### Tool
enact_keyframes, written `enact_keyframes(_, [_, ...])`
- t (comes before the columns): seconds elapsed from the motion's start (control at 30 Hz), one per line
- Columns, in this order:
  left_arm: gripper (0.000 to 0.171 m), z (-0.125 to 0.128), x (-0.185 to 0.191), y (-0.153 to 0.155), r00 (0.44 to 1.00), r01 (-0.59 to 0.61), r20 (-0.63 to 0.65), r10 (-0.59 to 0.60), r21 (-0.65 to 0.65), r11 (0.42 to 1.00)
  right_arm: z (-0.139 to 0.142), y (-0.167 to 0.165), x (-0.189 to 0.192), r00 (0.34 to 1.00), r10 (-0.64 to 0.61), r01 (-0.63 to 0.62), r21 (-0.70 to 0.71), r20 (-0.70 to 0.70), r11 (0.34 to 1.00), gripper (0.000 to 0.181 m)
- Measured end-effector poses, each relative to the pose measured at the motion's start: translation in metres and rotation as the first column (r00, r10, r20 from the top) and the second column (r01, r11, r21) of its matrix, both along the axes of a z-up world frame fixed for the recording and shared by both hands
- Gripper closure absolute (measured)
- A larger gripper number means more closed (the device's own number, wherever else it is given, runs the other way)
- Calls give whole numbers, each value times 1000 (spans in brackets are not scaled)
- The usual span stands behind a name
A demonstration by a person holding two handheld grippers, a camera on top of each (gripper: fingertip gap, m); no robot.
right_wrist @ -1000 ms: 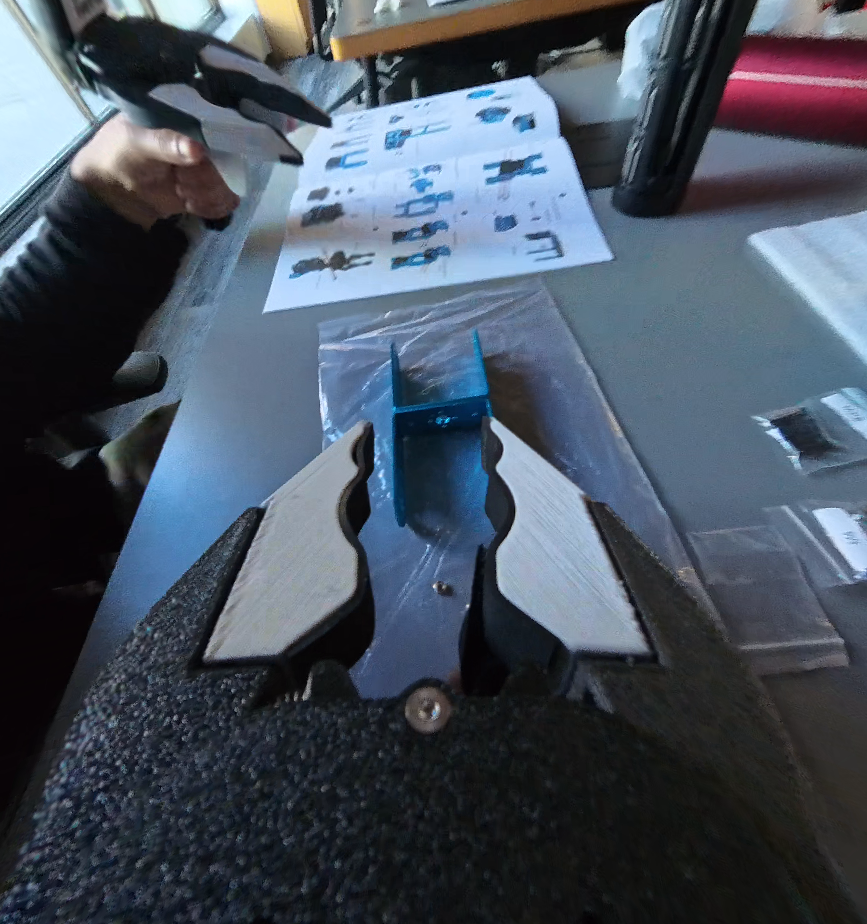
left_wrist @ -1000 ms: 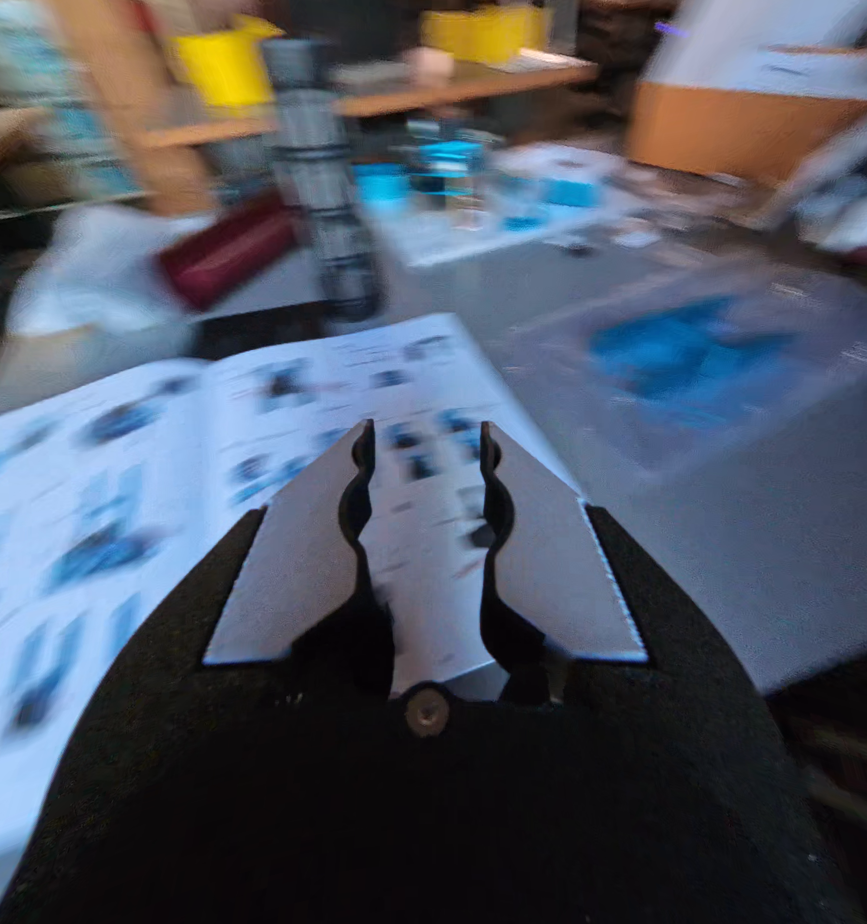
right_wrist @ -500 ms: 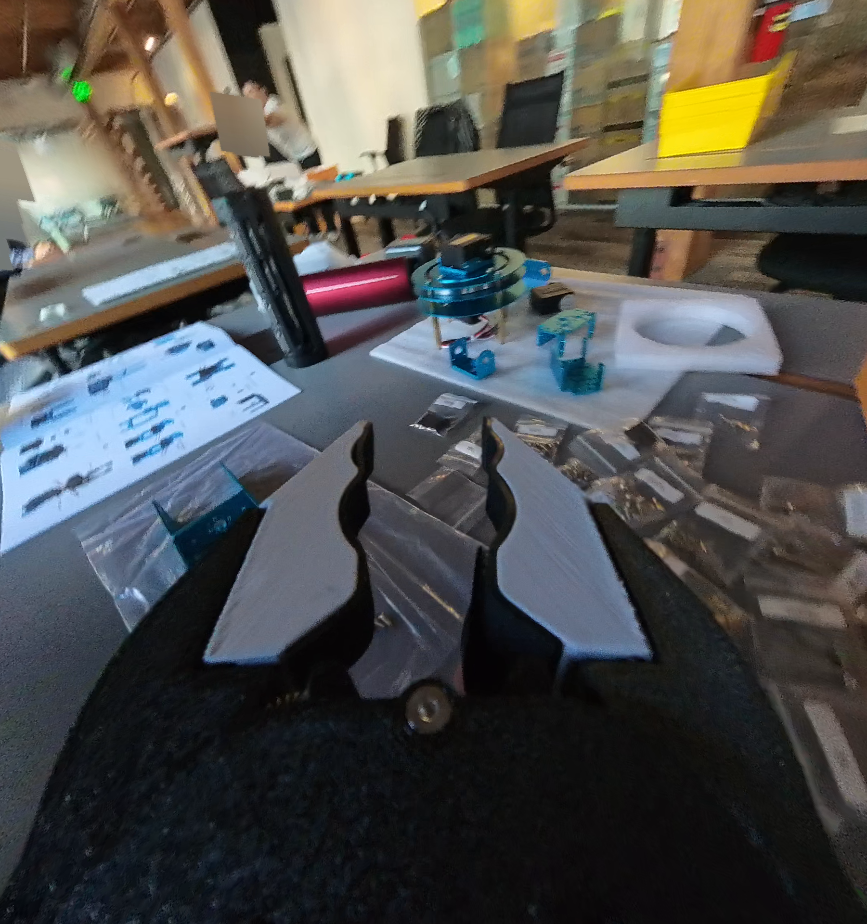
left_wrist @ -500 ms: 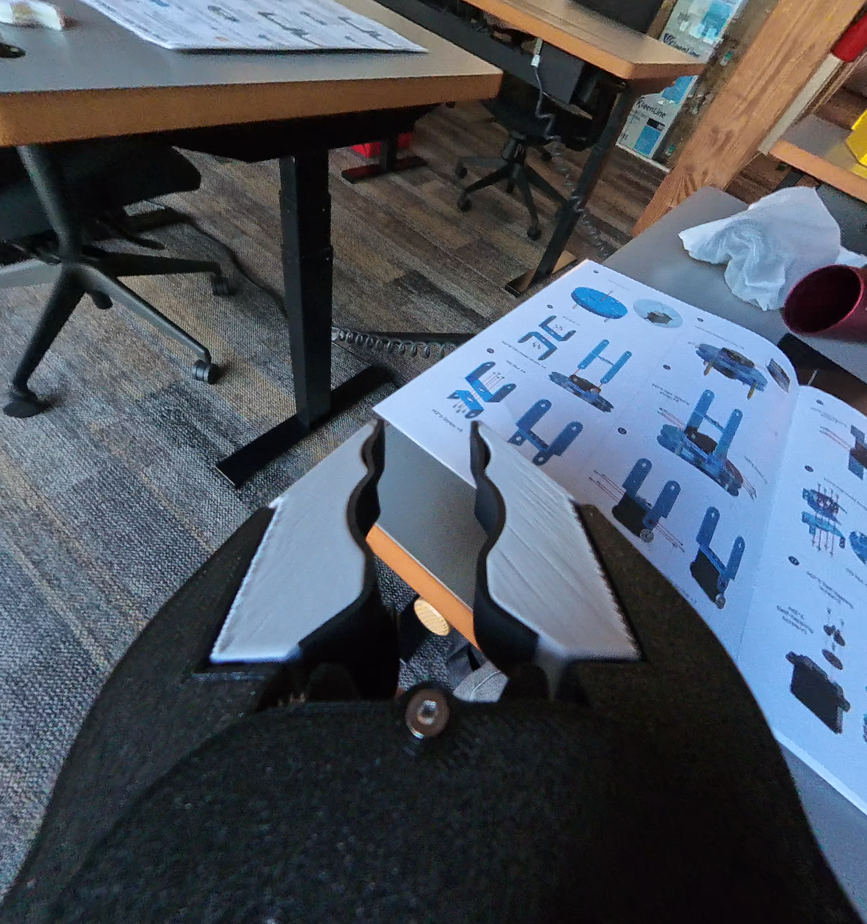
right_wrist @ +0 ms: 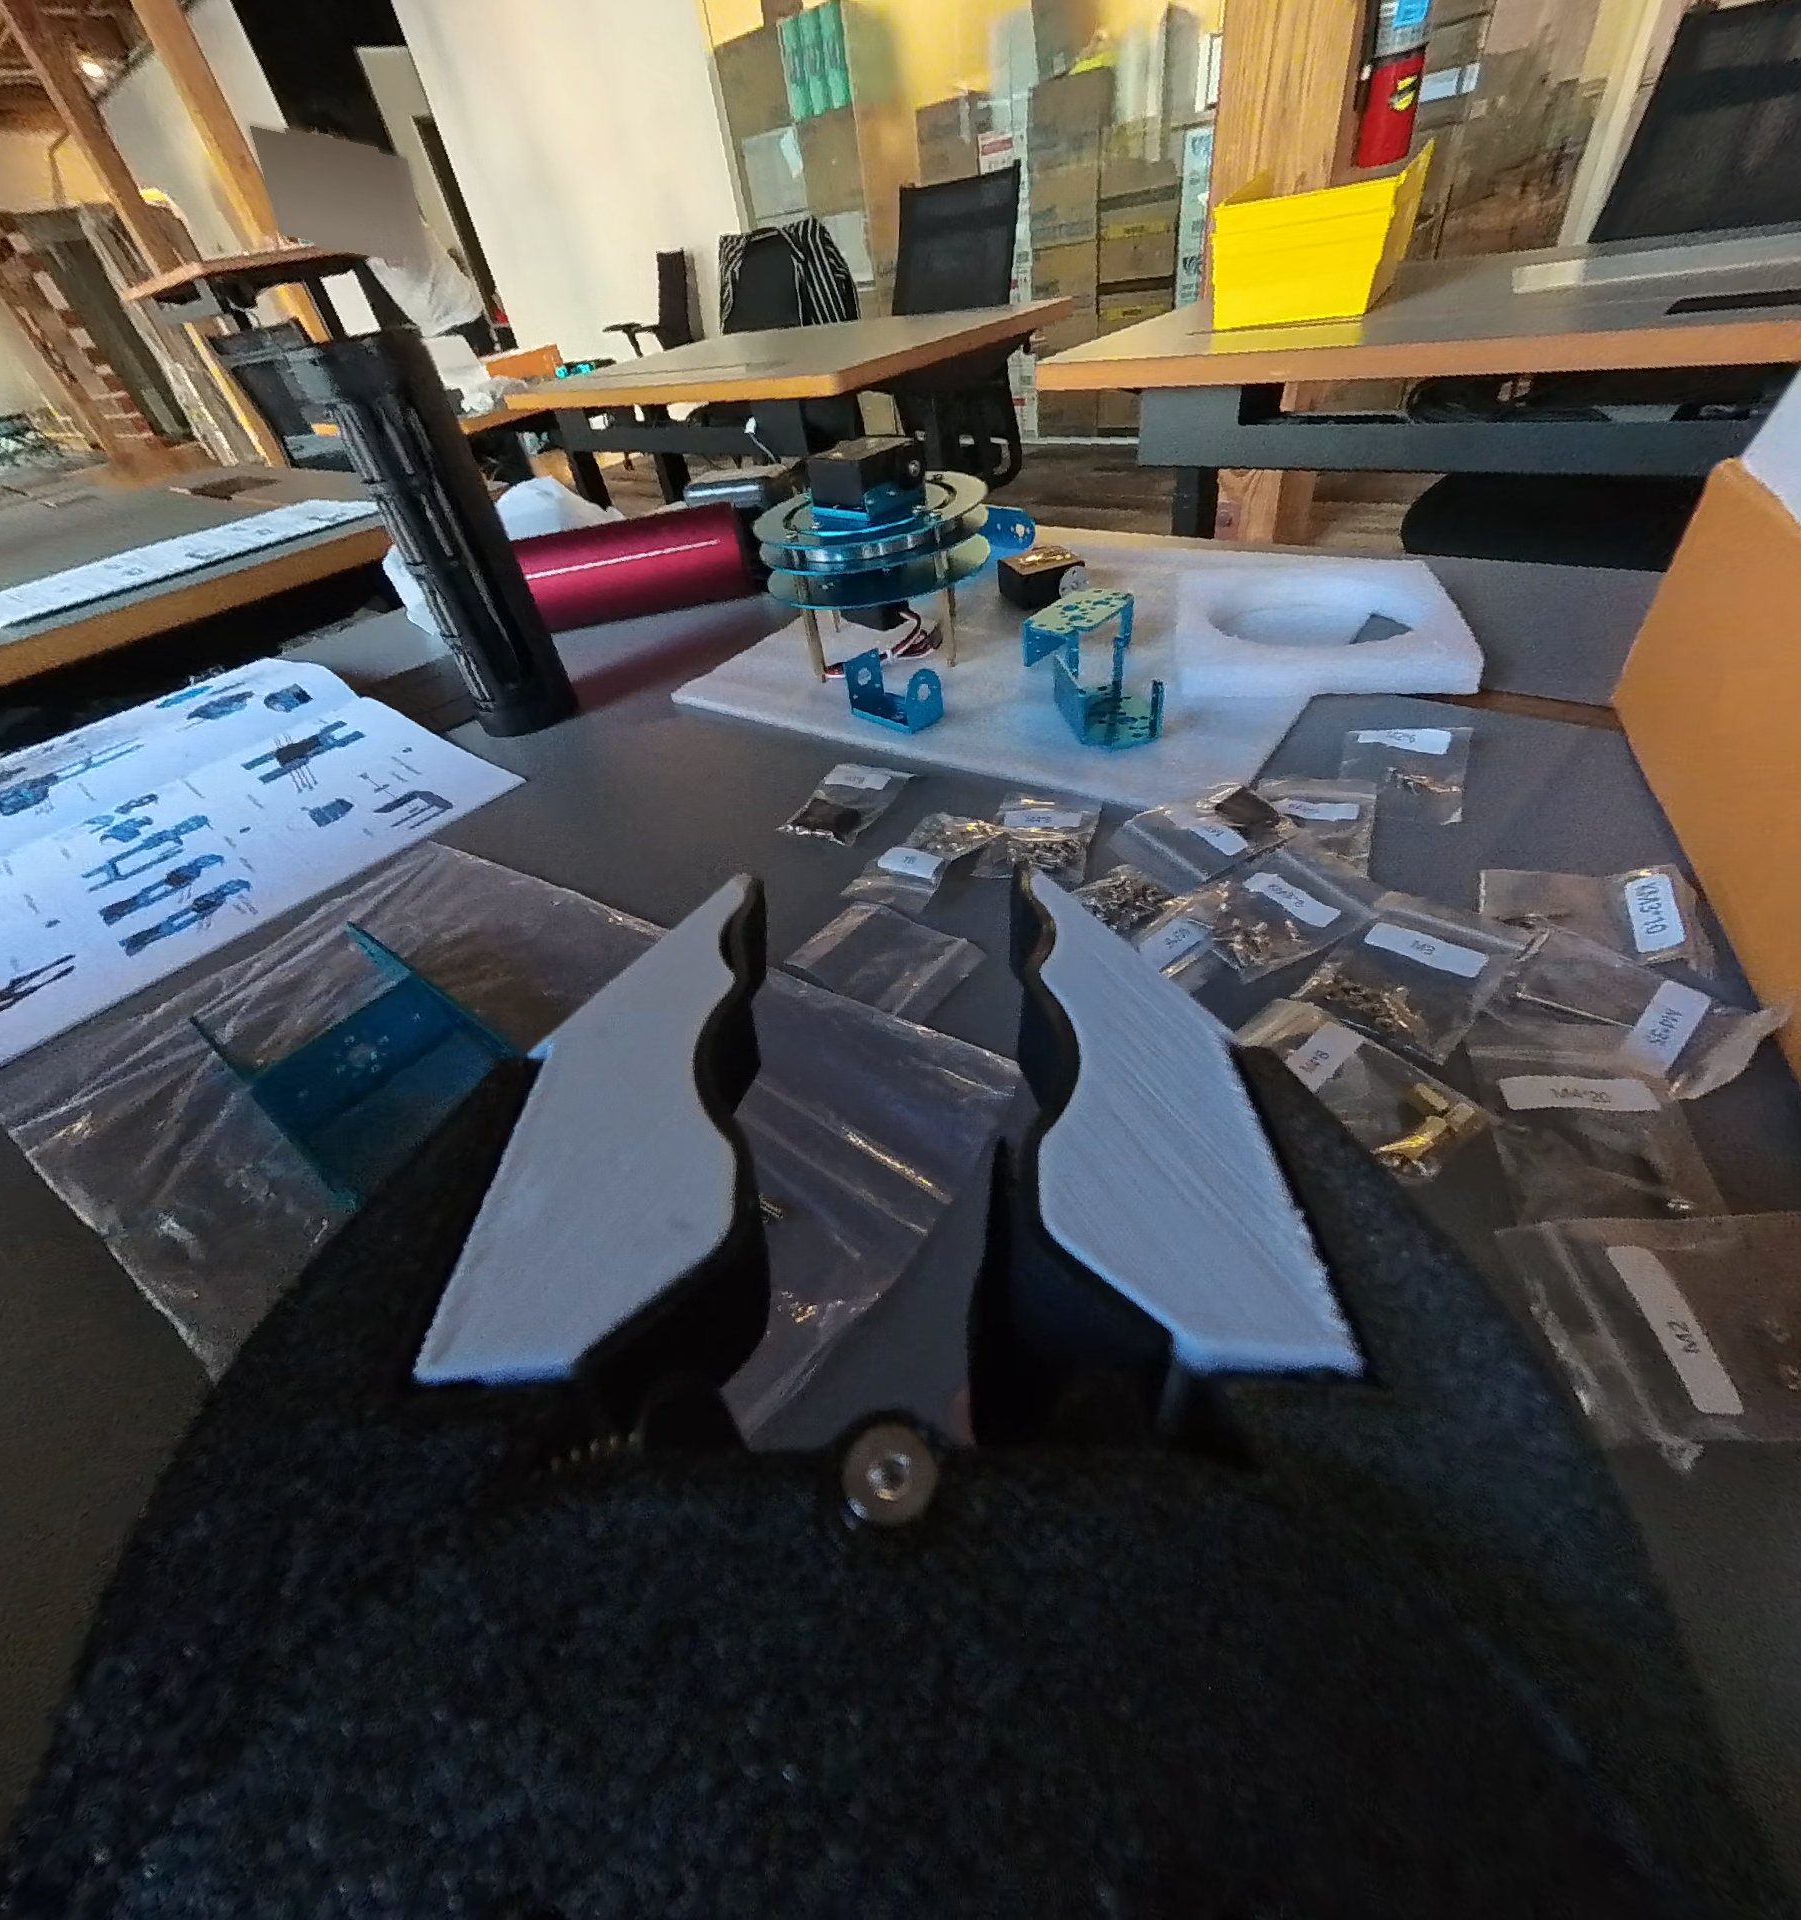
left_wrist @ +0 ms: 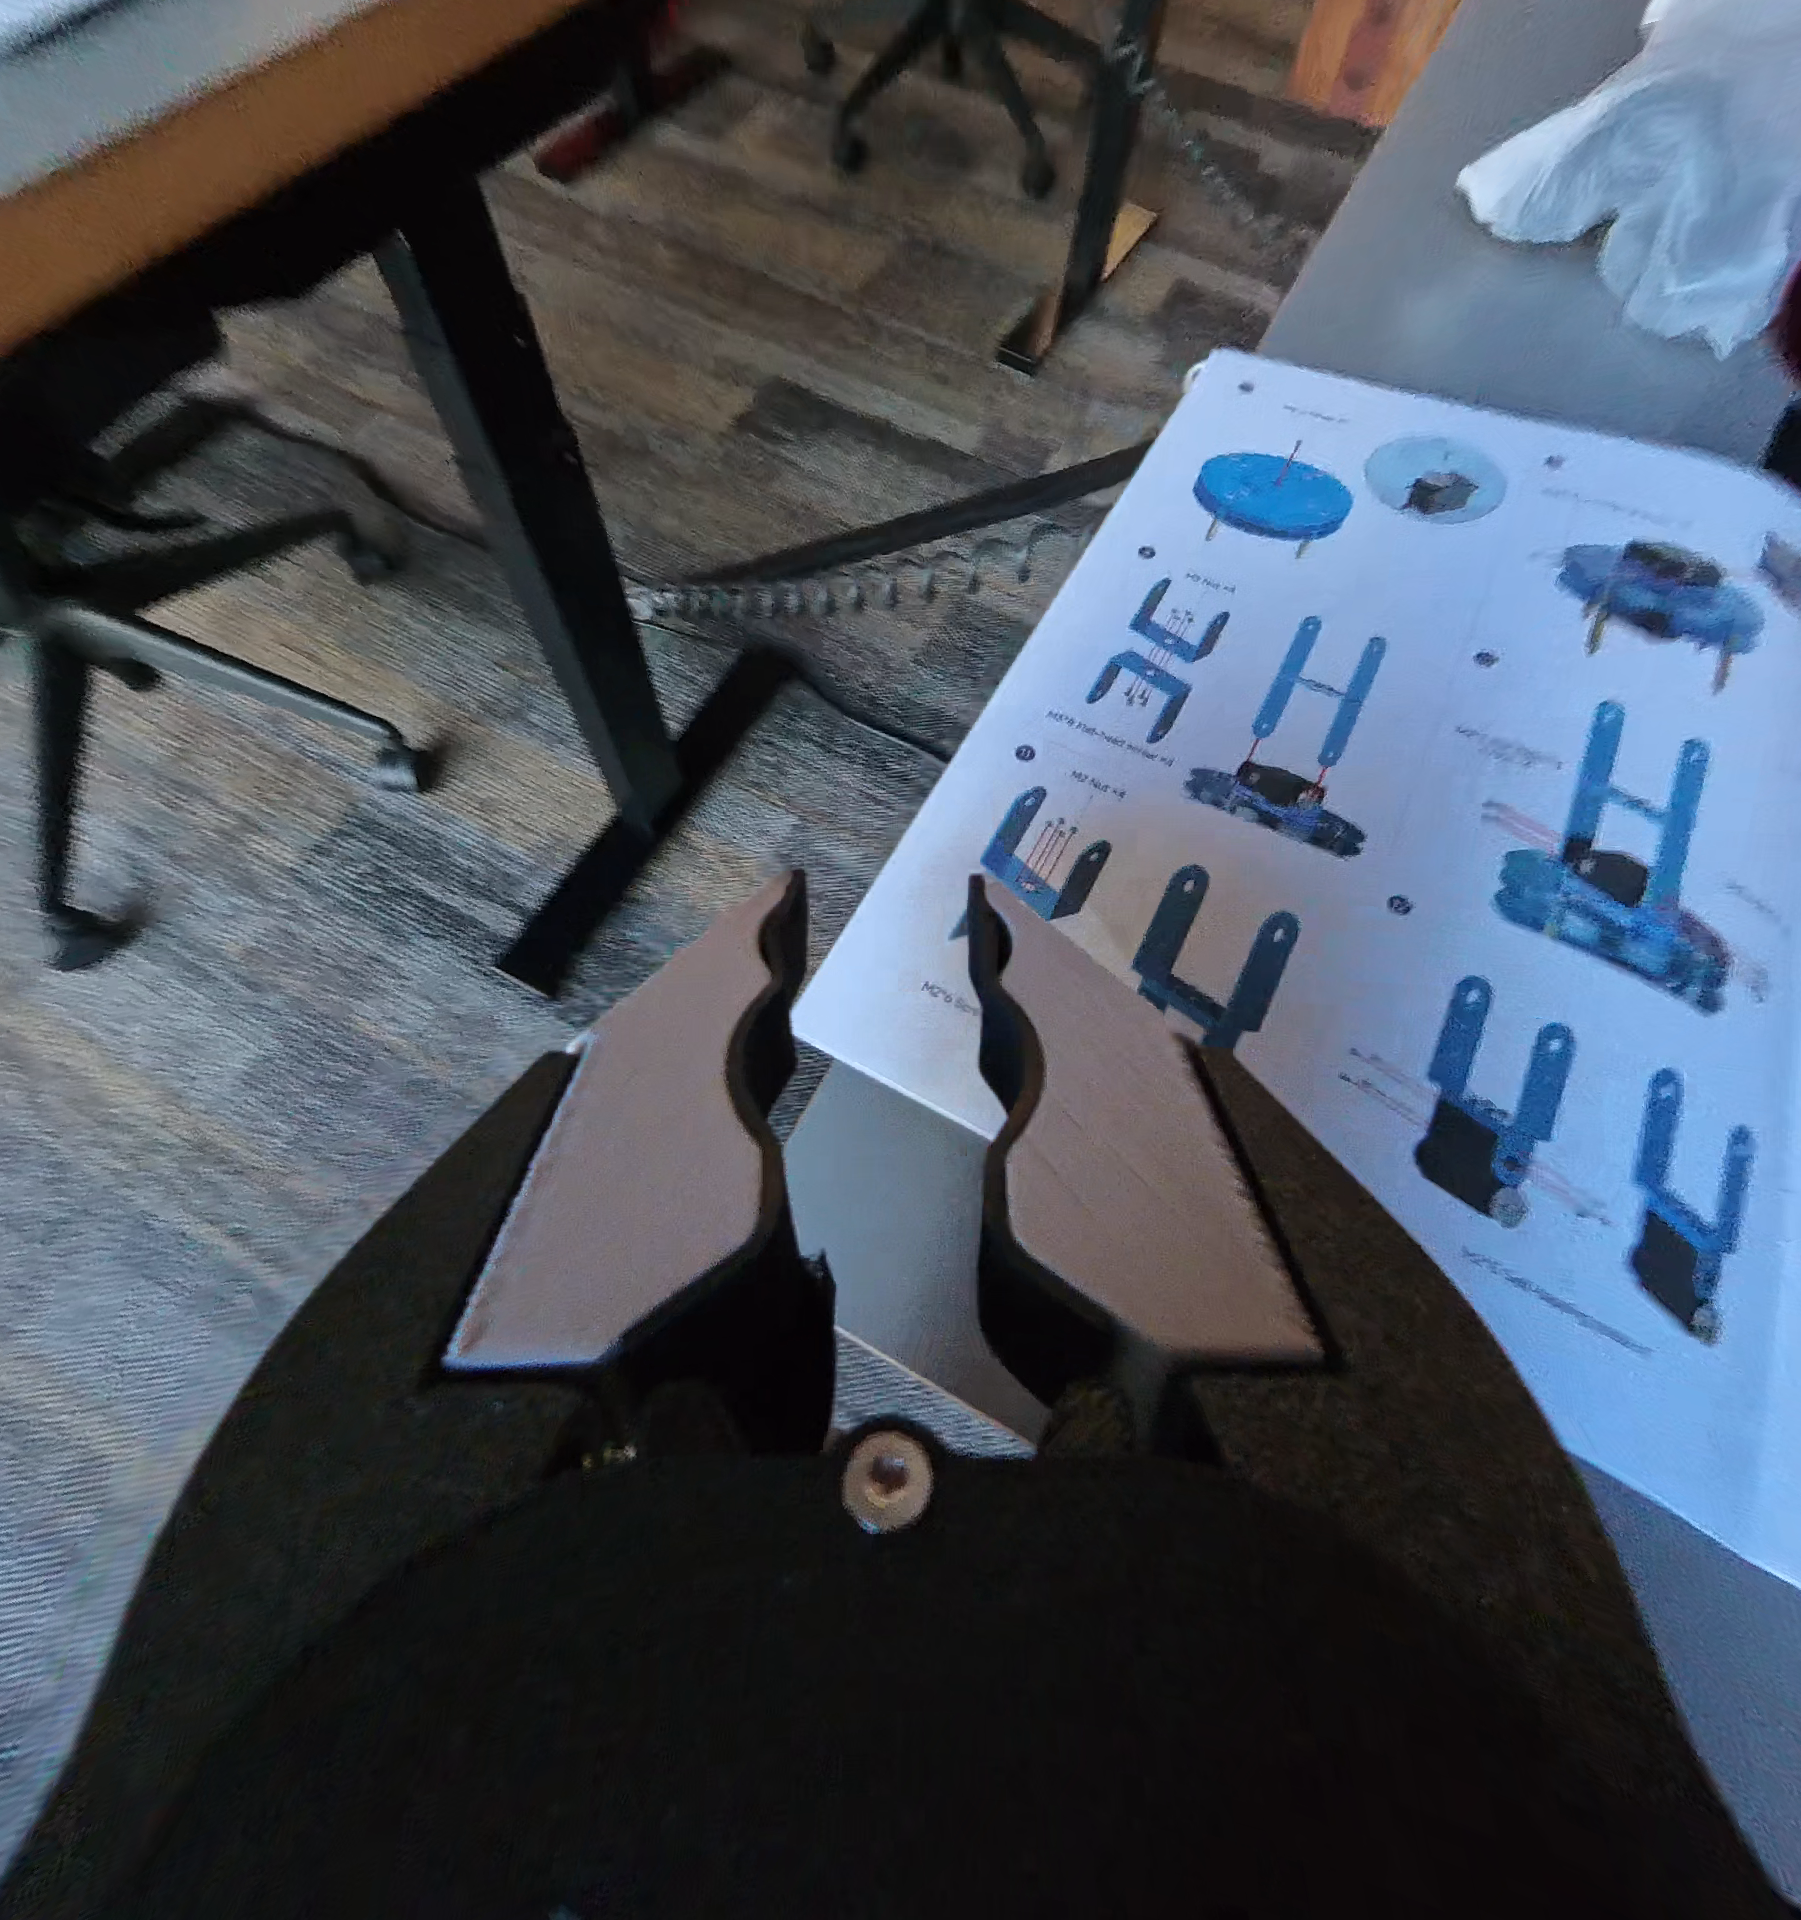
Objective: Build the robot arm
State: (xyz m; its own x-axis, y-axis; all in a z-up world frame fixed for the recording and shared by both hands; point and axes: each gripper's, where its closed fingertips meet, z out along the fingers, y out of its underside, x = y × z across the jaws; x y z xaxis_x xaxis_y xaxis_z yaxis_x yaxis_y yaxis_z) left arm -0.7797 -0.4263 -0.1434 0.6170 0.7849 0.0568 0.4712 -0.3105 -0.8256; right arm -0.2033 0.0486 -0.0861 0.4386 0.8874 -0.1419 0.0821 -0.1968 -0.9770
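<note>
The left gripper [left_wrist: 883,904] hovers with jaws apart and empty over the near corner of the open instruction booklet [left_wrist: 1395,883] at frame centre. The right gripper [right_wrist: 888,914], jaws likewise parted and empty, hangs above the clear plastic bag [right_wrist: 875,1101] at centre, with the blue bracket [right_wrist: 376,1049] at left. Any closing on either is best made squarely on an edge.

Left wrist view looks down over table corner [left_wrist: 875,1195], right wrist view low across table [right_wrist: 667,790], both showing instruction booklet [left_wrist: 1395,831].

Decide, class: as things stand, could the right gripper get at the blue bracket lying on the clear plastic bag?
Probably yes. The right gripper is open and empty, and the blue bracket lies uncovered on the clear plastic bag just to its left. Nothing stands between them, but the gripper would have to swing left.
</note>
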Motion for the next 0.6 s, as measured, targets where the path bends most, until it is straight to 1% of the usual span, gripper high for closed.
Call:
enact_keyframes(0.03, [141,3,0,1,1000,3,20,-4,36,999,-1,2,1,1000,-14,14,-3,2,1000,135])
enact_keyframes(0.07, [141,6,1,4,1000,22,13,-23,43,999,-1,4,2,1000,-24,24,-8,-1,1000,135])
enact_keyframes(0.13, [141,8,1,6,998,51,-31,-52,-25,998,-1,7,4,999,-35,35,-28,-13,999,135])
enact_keyframes(0.2, [142,10,-6,3,997,15,-80,-20,-62,998,-2,9,5,999,-42,41,-43,-20,998,134])
enact_keyframes(0.23, [142,11,-7,5,997,18,-80,-21,-33,999,-2,10,6,999,-48,47,-46,-22,998,134])
enact_keyframes(0.3, [143,10,-5,14,998,62,-28,-60,50,997,-3,12,7,998,-56,55,-51,-20,997,134])
enact_keyframes(0.33, [143,7,-5,13,998,67,-8,-67,54,996,-4,12,7,998,-59,58,-55,-16,997,134])
enact_keyframes(0.43, [143,-1,-15,-3,999,1,-39,-3,-48,999,-7,14,6,998,-63,63,-63,1,996,133])
enact_keyframes(0.6, [143,-5,-18,-6,999,-13,-31,11,-64,998,-10,17,5,997,-71,72,-70,20,995,134])
